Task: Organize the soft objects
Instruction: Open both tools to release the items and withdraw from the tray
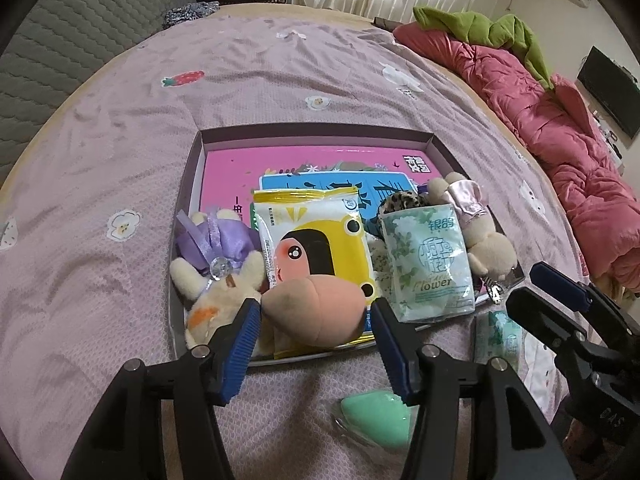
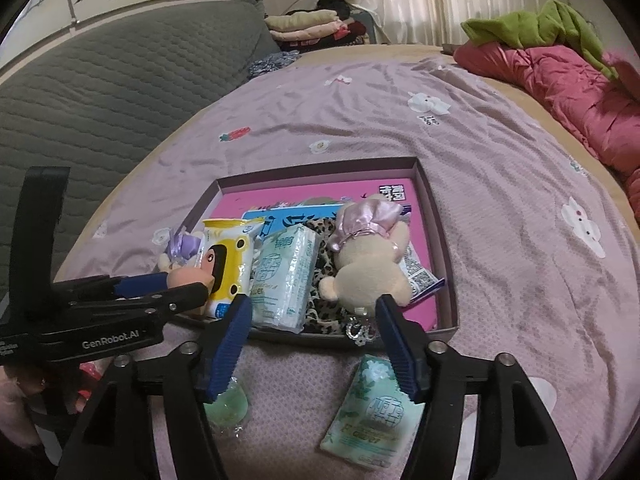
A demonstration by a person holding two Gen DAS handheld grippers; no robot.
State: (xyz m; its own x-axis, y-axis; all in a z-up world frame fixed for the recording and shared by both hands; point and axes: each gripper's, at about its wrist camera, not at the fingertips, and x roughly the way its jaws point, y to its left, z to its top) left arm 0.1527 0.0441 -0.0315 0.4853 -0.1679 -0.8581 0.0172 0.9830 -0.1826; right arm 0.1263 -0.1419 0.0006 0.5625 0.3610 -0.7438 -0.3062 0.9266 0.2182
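Observation:
A shallow box point(image 1: 312, 136) on the lilac bedspread holds books and soft things. A peach plush point(image 1: 316, 312) rests on a yellow tissue pack point(image 1: 316, 232) at the box's near edge. My left gripper point(image 1: 315, 305) stands open around it, with a sliver of gap at the right pad. My right gripper point(image 2: 313, 300) is open and empty at the near rim, in front of a beige bear in a pink dress point(image 2: 368, 264) and a green tissue pack point(image 2: 284, 276). Outside the box lie a second green pack point(image 2: 372, 416) and a mint soft piece point(image 2: 228, 404).
A purple-dressed plush point(image 1: 216, 248) and leopard cloth point(image 2: 324, 280) also sit in the box. A pink quilt point(image 1: 560, 120) with green cloth lines the right side. A grey quilted pad point(image 2: 120, 80) is on the left and folded clothes point(image 2: 308, 24) at the back.

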